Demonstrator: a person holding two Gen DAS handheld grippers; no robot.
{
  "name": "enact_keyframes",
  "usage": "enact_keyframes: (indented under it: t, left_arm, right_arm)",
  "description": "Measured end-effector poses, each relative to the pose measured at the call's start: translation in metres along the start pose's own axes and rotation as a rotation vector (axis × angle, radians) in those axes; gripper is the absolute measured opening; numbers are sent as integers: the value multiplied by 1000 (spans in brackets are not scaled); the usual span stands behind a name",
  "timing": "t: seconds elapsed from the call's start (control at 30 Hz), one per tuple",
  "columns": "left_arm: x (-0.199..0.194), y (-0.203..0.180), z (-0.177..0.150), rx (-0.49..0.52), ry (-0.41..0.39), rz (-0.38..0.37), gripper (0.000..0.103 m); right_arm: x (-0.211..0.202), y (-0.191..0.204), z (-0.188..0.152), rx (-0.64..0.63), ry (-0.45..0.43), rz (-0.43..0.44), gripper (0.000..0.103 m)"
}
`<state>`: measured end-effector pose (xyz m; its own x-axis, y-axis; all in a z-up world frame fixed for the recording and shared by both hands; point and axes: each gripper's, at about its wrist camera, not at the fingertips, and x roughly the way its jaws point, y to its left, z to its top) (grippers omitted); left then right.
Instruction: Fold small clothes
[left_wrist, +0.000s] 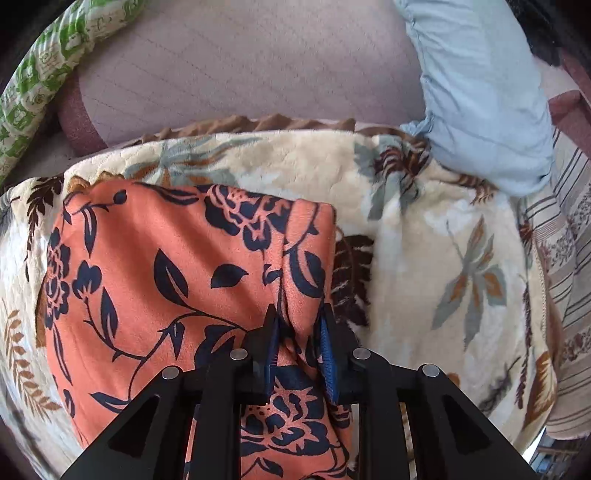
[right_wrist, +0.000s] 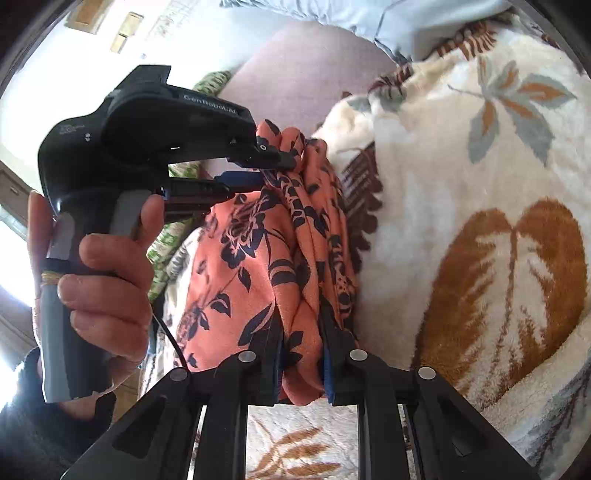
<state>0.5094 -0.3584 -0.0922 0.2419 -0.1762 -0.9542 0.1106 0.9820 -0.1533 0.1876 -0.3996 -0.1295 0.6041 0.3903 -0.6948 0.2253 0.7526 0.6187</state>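
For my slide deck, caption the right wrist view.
Both grippers, right and left, pinch a bunched orange floral cloth over a leaf-patterned blanket.

Both the left gripper (left_wrist: 301, 325) and right gripper (right_wrist: 301, 332) have their fingers pinched together.

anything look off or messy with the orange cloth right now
Nothing damaged or spilled. The orange floral cloth is bunched into thick uneven pleats along its right edge, where the left tongs and right tongs pinch it, so that edge is not flat. The rest lies fairly smooth on the leaf-patterned blanket.
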Motion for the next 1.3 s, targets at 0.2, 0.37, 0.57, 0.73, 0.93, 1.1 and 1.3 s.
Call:
enact_keyframes:
  t: [0.2, 0.37, 0.57, 0.73, 0.93, 1.1, 1.3]
  left_arm:
    - [-23, 21, 1, -23, 5, -141, 25]
    - [-92, 96, -18, -90, -170, -129, 51]
    - [-82, 205, -31, -281, -147, -69, 50]
    - [-63, 234, -34, -354, -125, -173, 50]
    - [-24, 214, -24, -206, -128, -44, 52]
    - [-12, 225, -27, -272, -101, -107, 51]
    - [-71, 232, -71, -236, -156, -236, 46]
  right_arm:
    - [-7, -8, 9, 55, -16, 27, 29]
    - [-40, -15, 18, 102, -210, 36, 35]
    - [-13, 21, 76, 14, -196, 60, 45]
    - [51, 65, 118, -125, -93, -232, 46]
    - [82, 39, 135, -107, -10, -275, 15]
    - [71, 2, 136, 64, -8, -170, 43]
    - [31, 25, 96, -35, 63, -8, 46]
